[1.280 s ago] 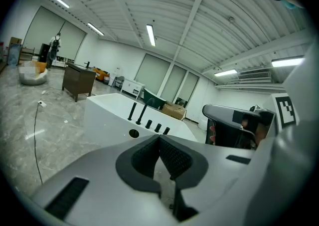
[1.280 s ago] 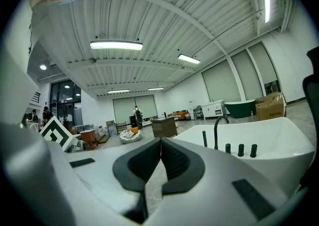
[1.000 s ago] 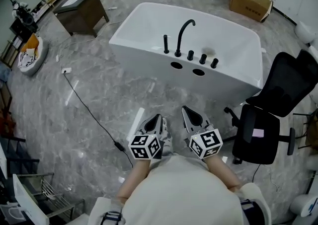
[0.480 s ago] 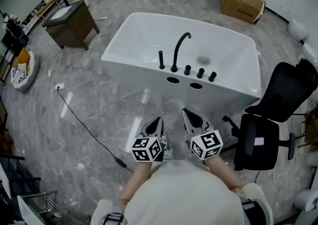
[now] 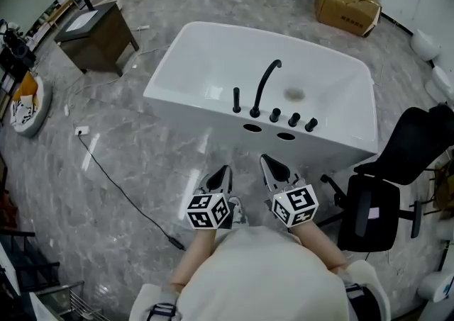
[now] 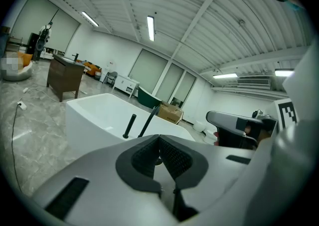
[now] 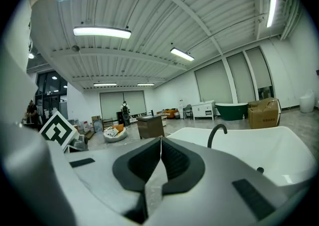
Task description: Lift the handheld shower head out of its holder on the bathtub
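The white bathtub (image 5: 184,103) stands on the grey floor ahead of me. On its near rim the black handheld shower head (image 5: 236,100) stands upright in its holder, left of the curved black spout (image 5: 266,86) and three black knobs (image 5: 293,120). My left gripper (image 5: 221,171) and right gripper (image 5: 268,164) are side by side, short of the tub and touching nothing, both shut and empty. The left gripper view has the shower head (image 6: 129,126) and spout (image 6: 149,120) beyond the closed jaws (image 6: 159,137). The right gripper view shows the spout (image 7: 217,132) past its closed jaws (image 7: 161,140).
A black office chair (image 5: 386,185) stands close on the right of the tub. A brown cabinet (image 5: 96,29) sits at the far left and a cardboard box (image 5: 347,1) behind the tub. A black cable (image 5: 120,185) runs across the floor on the left.
The tub sits a little lower and nearer in the head view than a second ago. Both grippers keep their pose, shut, carried along toward it.
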A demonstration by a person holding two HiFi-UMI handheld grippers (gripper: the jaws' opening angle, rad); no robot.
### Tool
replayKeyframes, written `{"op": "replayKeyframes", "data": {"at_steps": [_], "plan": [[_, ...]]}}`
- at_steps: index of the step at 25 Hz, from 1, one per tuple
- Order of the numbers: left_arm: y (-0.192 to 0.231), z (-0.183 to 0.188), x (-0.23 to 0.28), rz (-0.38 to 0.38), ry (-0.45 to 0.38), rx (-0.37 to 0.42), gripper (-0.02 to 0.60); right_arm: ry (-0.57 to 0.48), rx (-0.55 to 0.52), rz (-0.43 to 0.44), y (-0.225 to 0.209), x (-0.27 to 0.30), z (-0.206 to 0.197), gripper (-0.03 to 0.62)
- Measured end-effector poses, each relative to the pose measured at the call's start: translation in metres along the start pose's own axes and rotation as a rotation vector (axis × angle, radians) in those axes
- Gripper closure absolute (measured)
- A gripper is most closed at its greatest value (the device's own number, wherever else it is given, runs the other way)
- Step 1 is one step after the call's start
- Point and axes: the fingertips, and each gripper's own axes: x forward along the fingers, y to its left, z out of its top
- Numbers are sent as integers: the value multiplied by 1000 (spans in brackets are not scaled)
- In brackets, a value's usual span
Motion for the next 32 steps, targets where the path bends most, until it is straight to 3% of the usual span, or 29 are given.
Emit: {"op": "replayKeyframes", "data": {"at_steps": [19, 32], "plan": [[83, 71, 85, -37, 22, 34, 561, 4, -19, -50, -39, 129, 24, 576], [108, 59, 122, -8, 97, -2, 561, 85, -59, -97, -86, 187, -2, 574]]}}
